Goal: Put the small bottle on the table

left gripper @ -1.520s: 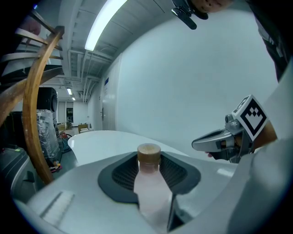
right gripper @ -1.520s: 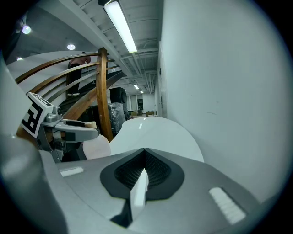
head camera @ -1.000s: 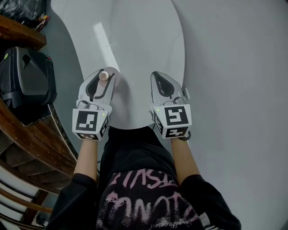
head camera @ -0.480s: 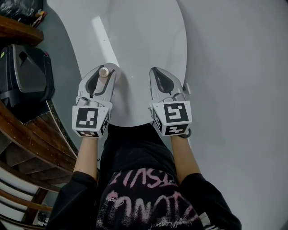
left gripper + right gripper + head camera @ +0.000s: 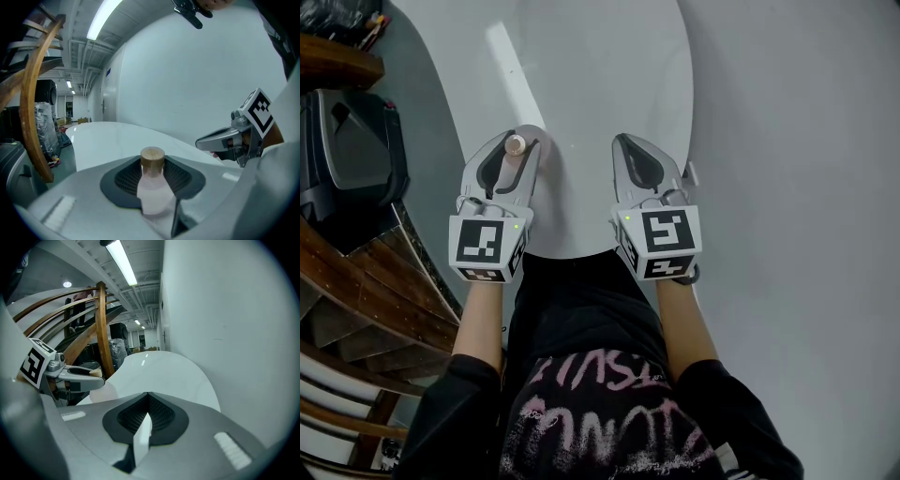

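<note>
- Bottle (image 5: 516, 145) upright, clamped in left gripper (image 5: 517, 139) jaws, over near-left part of counter (image 5: 600, 75); base contact with counter not readable.
- Right gripper (image 5: 627, 150) jaws together, nothing between, hovering alongside.
- Risk: release this close to the rim, or before base seats, likely tips bottle off the edge.
- Risk: jaw pad dragging on opening could topple it.
- Versus a second ago: both grippers slightly further up head view; grip unchanged.
</note>
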`<state>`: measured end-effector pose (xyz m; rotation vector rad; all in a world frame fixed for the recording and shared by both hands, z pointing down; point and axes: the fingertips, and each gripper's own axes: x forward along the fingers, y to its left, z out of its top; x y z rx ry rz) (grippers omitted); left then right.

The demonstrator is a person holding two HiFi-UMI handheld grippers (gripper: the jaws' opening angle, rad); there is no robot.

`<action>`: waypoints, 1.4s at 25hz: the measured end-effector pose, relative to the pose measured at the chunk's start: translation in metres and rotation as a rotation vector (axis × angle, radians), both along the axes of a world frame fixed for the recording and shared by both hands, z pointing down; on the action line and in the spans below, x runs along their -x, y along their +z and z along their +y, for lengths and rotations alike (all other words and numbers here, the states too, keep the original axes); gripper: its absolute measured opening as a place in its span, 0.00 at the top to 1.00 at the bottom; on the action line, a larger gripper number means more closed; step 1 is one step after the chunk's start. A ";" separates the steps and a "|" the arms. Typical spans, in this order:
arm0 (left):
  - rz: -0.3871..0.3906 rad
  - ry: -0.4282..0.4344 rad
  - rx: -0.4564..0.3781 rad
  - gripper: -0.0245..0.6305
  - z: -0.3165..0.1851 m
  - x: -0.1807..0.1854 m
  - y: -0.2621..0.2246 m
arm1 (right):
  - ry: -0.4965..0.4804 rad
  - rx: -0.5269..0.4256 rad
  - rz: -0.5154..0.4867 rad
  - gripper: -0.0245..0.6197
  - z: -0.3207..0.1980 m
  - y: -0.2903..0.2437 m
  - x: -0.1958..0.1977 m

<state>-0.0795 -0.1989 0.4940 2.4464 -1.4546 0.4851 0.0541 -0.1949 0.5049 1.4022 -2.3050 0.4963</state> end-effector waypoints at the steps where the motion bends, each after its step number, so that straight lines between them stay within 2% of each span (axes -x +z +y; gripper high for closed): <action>1: 0.002 -0.001 0.003 0.73 0.000 0.000 0.001 | 0.000 0.001 0.000 0.94 0.000 0.001 0.000; 35: -0.003 0.004 0.024 0.73 0.001 0.000 0.017 | -0.004 0.043 0.005 0.94 0.002 0.016 0.007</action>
